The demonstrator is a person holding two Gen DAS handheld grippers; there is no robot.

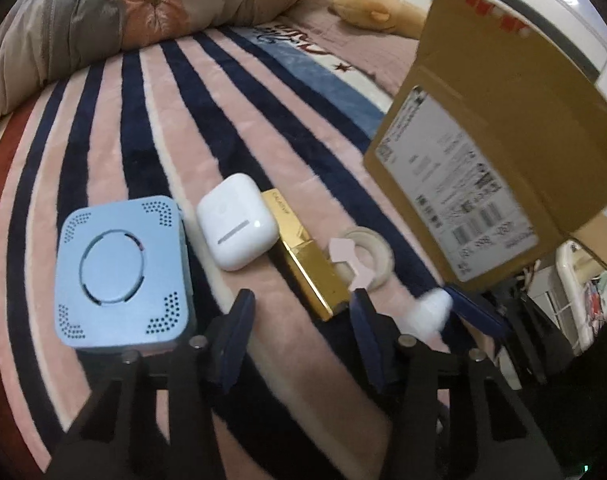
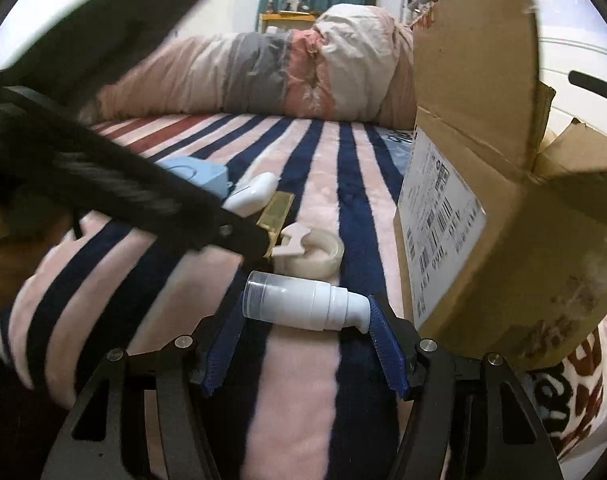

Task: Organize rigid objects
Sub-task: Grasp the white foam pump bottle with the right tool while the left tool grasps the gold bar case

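My right hand-held gripper [image 2: 306,314] is clamped on the white pump bottle [image 2: 303,304], held crosswise just above the striped blanket [image 2: 303,152] at lower centre of the right wrist view, w/ the cardboard box [image 2: 483,184] just beside it on the right. My left hand-held gripper [image 1: 299,312] is spread wide w/ nothing between the fingers, hovering low in the left wrist view over the near end of the gold bar-shaped case [image 1: 305,252]. By my reckoning the job's barely begun: four items are on the bed in a row across the middle of the left wrist view, i.e. the blue vented box [image 1: 121,272] at left, the white earbud case [image 1: 235,226] touching the gold case, and the tape roll [image 1: 363,254] w/ a pink cutter clipped on. The bottle looks like the first thing headed for the box; the rest are left. Can't see inside the box from either view, so no telling if anything's already in there. In the left wrist view the bottle is a white blur at lower right. The left arm blocks much of the upper left of the right wrist view.
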